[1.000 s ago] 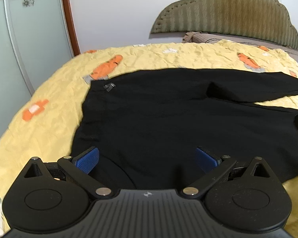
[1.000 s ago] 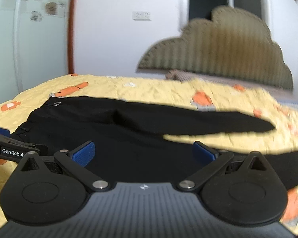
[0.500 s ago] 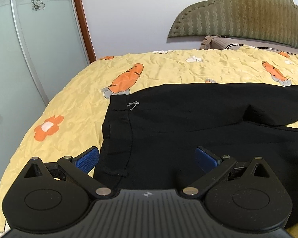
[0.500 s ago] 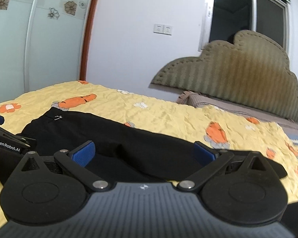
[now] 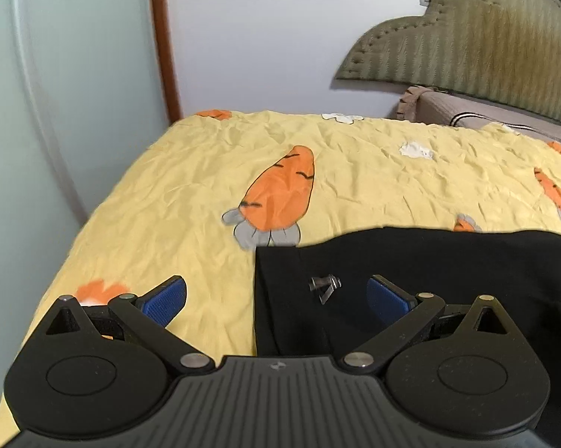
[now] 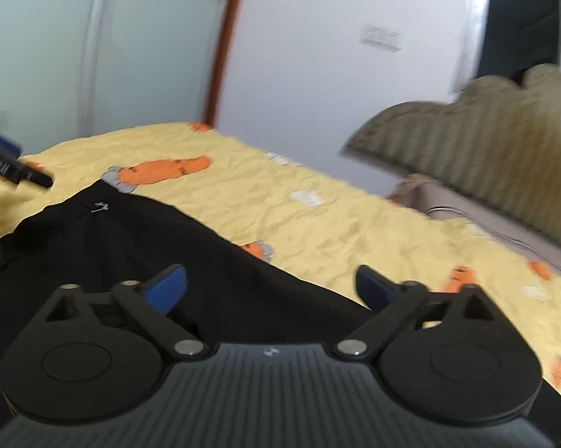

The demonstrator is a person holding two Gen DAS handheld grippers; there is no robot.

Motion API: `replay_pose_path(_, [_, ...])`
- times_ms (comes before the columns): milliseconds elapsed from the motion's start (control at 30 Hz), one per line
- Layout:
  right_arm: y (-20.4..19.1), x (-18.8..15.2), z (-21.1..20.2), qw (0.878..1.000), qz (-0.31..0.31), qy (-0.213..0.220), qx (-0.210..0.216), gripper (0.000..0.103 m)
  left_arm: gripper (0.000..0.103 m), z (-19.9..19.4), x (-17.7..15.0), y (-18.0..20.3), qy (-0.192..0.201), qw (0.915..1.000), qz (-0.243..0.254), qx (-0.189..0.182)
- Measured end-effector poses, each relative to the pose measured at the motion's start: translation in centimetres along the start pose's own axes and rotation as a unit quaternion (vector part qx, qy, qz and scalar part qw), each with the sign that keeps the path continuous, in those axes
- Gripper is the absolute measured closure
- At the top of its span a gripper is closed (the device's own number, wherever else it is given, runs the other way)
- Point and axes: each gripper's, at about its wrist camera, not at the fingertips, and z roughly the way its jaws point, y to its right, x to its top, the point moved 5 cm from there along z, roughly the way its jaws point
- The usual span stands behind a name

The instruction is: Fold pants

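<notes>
Currently, the pants (image 5: 448, 272) are lying unfolded on the bed (image 5: 205, 171) near its left edge, while the left gripper (image 5: 276, 295) and the right gripper (image 6: 271, 283) are hovering with fingers spread wide, gripping nothing.

The pants (image 5: 448, 272) are matt black cloth with a small shiny metal clasp (image 5: 325, 285). The bedsheet (image 5: 190, 186) is crinkled yellow cloth. The left claw (image 5: 276, 296) is matt black plastic with ribbed blue pads (image 5: 164, 298). The headboard (image 5: 478, 41) is ribbed, quilted olive fabric.
</notes>
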Motion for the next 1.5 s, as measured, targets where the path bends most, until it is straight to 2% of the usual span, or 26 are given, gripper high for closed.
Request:
replay_pose_path(67, [0.9, 0.1, 2.1, 1.0, -0.013, -0.007, 0.027, 0.015, 0.0, 1.9, 0.9, -0.7, -0.02, 0.9992, 0.003, -0.033])
replay_pose_path(133, [1.4, 0.0, 4.5, 0.997, -0.025, -0.029, 0.074, 0.015, 0.0, 3.8, 1.4, -1.0, -0.04, 0.9968, 0.013, -0.068])
replay_pose_path(167, [1.7, -0.1, 5.5, 0.995, -0.028, -0.039, 0.089, 0.016, 0.0, 4.6, 1.5, -1.3, -0.047, 0.9966, 0.01, -0.067])
replay_pose_path(200, [1.8, -0.2, 6.8, 0.992, -0.03, -0.055, 0.111, 0.019, 0.0, 5.4, 1.6, -1.6, -0.053, 0.9958, 0.006, -0.074])
replay_pose_path(233, [2.0, -0.3, 7.8, 0.989, -0.03, -0.068, 0.124, 0.026, 0.0, 6.2, 1.7, -1.8, -0.06, 0.9942, -0.001, -0.089])
replay_pose_path(333, [3.1, -0.2, 10.6, 0.984, -0.03, -0.096, 0.147, 0.028, 0.0, 8.6, 1.8, -2.7, -0.087, 0.987, -0.041, -0.129])
replay_pose_path(433, [4.6, 0.0, 12.4, 0.982, -0.042, -0.108, 0.151, 0.028, 0.0, 10.8, 2.0, -3.4, -0.11, 0.9817, -0.069, -0.139])
replay_pose_path(500, [6.3, 0.1, 13.4, 0.98, -0.024, -0.125, 0.153, 0.028, 0.0, 12.2, 2.2, -4.1, -0.12, 0.9762, -0.101, -0.15])
replay_pose_path(567, [8.4, 0.1, 14.3, 0.978, -0.005, -0.141, 0.151, 0.028, 0.0, 13.6, 2.3, -4.7, -0.136, 0.9761, -0.112, -0.127])
replay_pose_path(633, [10.1, -0.2, 14.6, 0.977, 0.005, -0.154, 0.148, 0.03, 0.0, 14.3, 2.3, -5.2, -0.132, 0.9783, -0.11, -0.116])
replay_pose_path(700, [11.5, -0.9, 15.1, 0.973, 0.02, -0.175, 0.152, 0.03, 0.0, 15.0, 2.0, -5.1, -0.147, 0.9725, -0.118, -0.137])
replay_pose_path(867, [12.6, -3.7, 16.1, 0.962, 0.032, -0.218, 0.16, 0.031, 0.0, 14.7, 2.3, -3.2, -0.145, 0.9679, -0.1, -0.179])
replay_pose_path(900, [12.7, -4.2, 16.4, 0.961, 0.038, -0.224, 0.16, 0.031, 0.002, 14.6, 2.4, -2.5, -0.141, 0.9681, -0.092, -0.186])
replay_pose_path(967, [12.6, -4.7, 16.8, 0.959, 0.042, -0.228, 0.161, 0.035, 0.009, 14.7, 2.4, -1.5, -0.137, 0.9742, -0.067, -0.166])
replay_pose_path(1000, [12.4, -4.7, 16.8, 0.96, 0.041, -0.223, 0.161, 0.038, 0.03, 14.9, 2.3, -1.3, -0.141, 0.9763, -0.06, -0.153])
replay_pose_path(1033, [12.2, -4.6, 16.7, 0.961, 0.04, -0.22, 0.164, 0.049, 0.046, 14.9, 2.2, -1.2, -0.136, 0.98, -0.052, -0.136])
replay_pose_path(1067, [12.1, -4.5, 16.6, 0.961, 0.04, -0.217, 0.166, 0.071, 0.051, 14.9, 2.3, -1.1, -0.137, 0.9793, -0.048, -0.141])
replay_pose_path(1100, [12.1, -4.4, 16.5, 0.961, 0.044, -0.216, 0.166, 0.081, 0.058, 14.7, 2.2, -1.1, -0.138, 0.9771, -0.055, -0.152])
replay_pose_path(1133, [12.0, -4.3, 16.4, 0.961, 0.048, -0.218, 0.165, 0.09, 0.061, 14.5, 2.2, -1.0, -0.139, 0.9761, -0.059, -0.156])
replay_pose_path(1167, [11.8, -4.3, 16.2, 0.961, 0.043, -0.217, 0.163, 0.093, 0.062, 14.3, 2.1, -0.9, -0.137, 0.9774, -0.053, -0.152])
replay_pose_path(1300, [11.0, -4.3, 15.2, 0.969, 0.027, -0.203, 0.141, 0.097, 0.065, 12.7, 2.0, -0.3, -0.118, 0.9827, -0.038, -0.137])
replay_pose_path(1500, [9.7, -3.3, 11.1, 0.986, 0.0, -0.141, 0.087, 0.098, 0.066, 7.5, 2.9, -0.2, -0.05, 0.9871, -0.034, -0.149])
